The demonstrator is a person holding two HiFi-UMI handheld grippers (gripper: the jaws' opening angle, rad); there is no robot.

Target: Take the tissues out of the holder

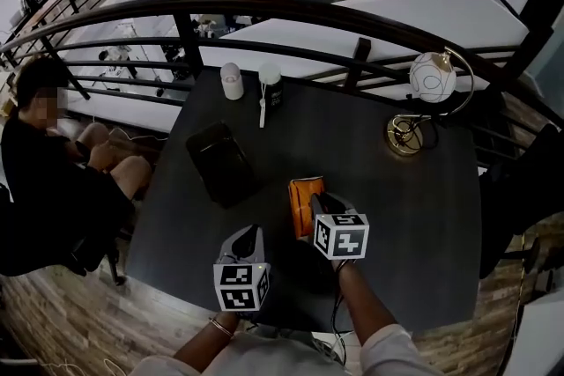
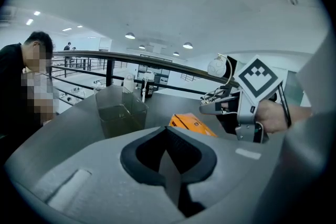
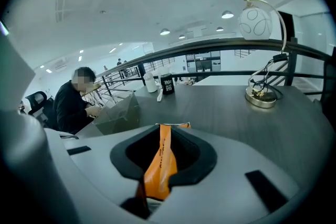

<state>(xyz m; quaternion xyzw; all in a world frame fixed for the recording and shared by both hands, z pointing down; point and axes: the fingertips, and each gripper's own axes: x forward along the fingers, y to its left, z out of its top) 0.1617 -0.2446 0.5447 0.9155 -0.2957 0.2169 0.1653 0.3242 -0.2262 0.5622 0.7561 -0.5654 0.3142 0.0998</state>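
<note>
An orange tissue pack (image 1: 304, 200) lies on the dark table (image 1: 414, 189), to the right of the dark see-through holder (image 1: 220, 163). The holder (image 2: 121, 110) looks empty. My right gripper (image 1: 320, 205) hovers just over the pack's near end, and from the left gripper view it (image 2: 207, 108) sits above the pack (image 2: 191, 124). In the right gripper view the jaws (image 3: 163, 134) stand apart, with the pack (image 3: 160, 165) showing as an orange strip in the gap. My left gripper (image 1: 251, 233) is nearer me, left of the pack, its jaws (image 2: 167, 136) slightly parted and holding nothing.
A globe lamp (image 1: 423, 97) on a brass base stands at the table's far right. A white cup (image 1: 232, 81) and a dark cup (image 1: 270, 88) stand at the far edge by the railing (image 1: 264, 9). A person (image 1: 44, 180) sits left of the table.
</note>
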